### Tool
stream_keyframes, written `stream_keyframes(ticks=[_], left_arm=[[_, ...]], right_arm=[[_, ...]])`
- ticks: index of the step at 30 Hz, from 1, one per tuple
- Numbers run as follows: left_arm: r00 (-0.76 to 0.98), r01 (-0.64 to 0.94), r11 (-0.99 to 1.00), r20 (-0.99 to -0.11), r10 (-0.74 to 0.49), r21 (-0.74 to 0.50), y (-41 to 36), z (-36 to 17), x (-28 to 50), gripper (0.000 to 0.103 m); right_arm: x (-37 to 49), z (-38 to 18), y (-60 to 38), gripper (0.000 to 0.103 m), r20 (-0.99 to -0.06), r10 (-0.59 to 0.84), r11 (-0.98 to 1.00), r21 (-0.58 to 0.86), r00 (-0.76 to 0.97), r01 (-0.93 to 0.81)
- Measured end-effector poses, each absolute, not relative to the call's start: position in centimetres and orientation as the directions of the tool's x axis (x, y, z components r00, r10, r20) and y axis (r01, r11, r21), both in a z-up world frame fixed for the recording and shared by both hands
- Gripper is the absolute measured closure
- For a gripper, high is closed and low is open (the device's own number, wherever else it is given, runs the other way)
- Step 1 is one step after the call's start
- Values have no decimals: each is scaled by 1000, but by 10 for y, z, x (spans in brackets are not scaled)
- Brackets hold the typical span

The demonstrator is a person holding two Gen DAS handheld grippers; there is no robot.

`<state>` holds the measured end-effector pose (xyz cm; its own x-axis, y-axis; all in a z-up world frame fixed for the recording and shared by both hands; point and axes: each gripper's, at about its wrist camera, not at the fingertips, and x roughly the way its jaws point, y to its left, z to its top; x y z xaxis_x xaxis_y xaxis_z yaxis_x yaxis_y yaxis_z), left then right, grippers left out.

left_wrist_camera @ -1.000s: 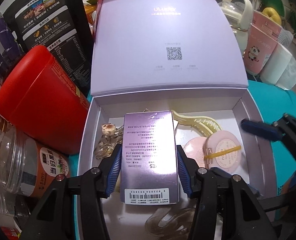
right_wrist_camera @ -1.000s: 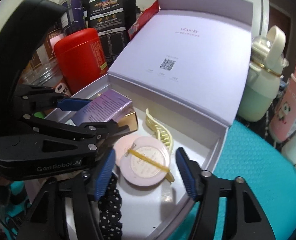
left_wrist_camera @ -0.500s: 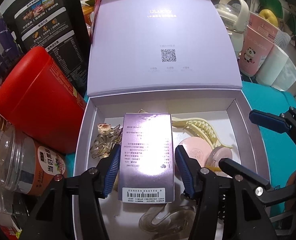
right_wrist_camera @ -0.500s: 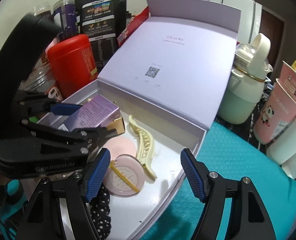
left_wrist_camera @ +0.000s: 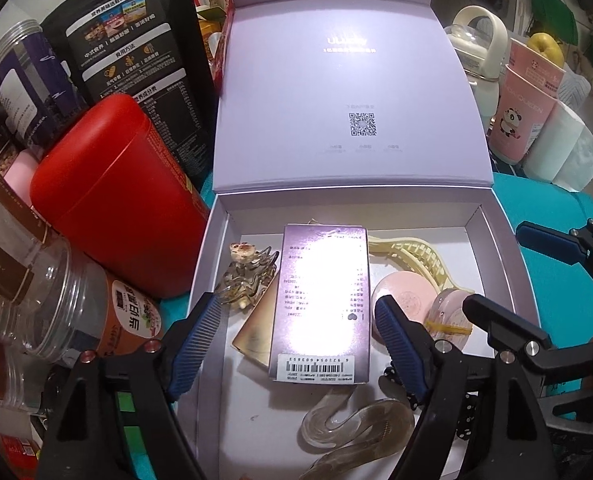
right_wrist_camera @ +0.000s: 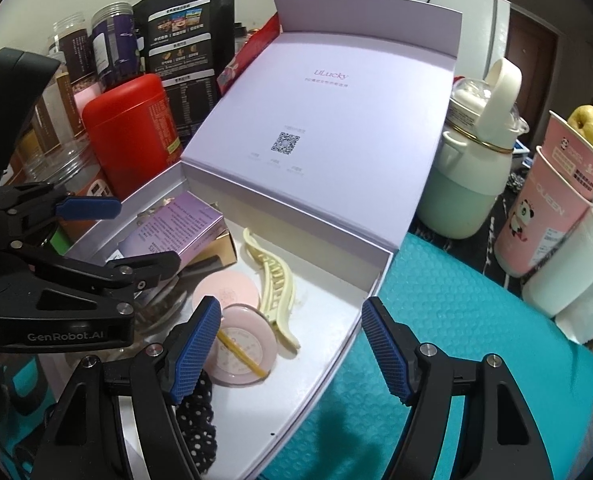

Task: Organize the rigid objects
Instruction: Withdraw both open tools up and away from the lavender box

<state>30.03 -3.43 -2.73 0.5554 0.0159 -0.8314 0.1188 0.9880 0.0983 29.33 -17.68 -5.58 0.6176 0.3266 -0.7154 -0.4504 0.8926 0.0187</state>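
Observation:
A lilac gift box lies open, lid propped up behind. Inside, a purple carton rests on a gold carton. My left gripper straddles the purple carton; its jaws are opening and the pads stand clear of it. Also in the box: a cream hair claw, pink round compacts, a clear claw clip, a smoky wavy clip and a dotted scrunchie. My right gripper hangs open over the box's near right edge, empty.
A red tin, clear jars and a black pouch crowd the box's left side. A mint bottle, pink panda cup and paper roll stand to the right on the teal mat.
My left gripper, shut on the purple carton a second ago, has let go; its fingers have spread and drawn back a little. The carton now lies in the box. The right gripper stays open.

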Motion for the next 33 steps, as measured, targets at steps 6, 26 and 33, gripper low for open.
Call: stream_keyframes(ticks=[6, 26, 33], left_arm=[[566, 121, 989, -825, -2, 81, -27, -21, 295, 13], [686, 74, 997, -727, -22, 39, 9, 51, 243, 4], [724, 69, 997, -689, -29, 31, 15, 77, 214, 4]], right_arm=[[288, -48, -171, 29, -708, 329, 896, 25, 625, -442], [236, 27, -162, 28, -624, 311, 901, -46, 717, -432], [203, 54, -161, 27, -553, 323, 904, -62, 768, -424]])
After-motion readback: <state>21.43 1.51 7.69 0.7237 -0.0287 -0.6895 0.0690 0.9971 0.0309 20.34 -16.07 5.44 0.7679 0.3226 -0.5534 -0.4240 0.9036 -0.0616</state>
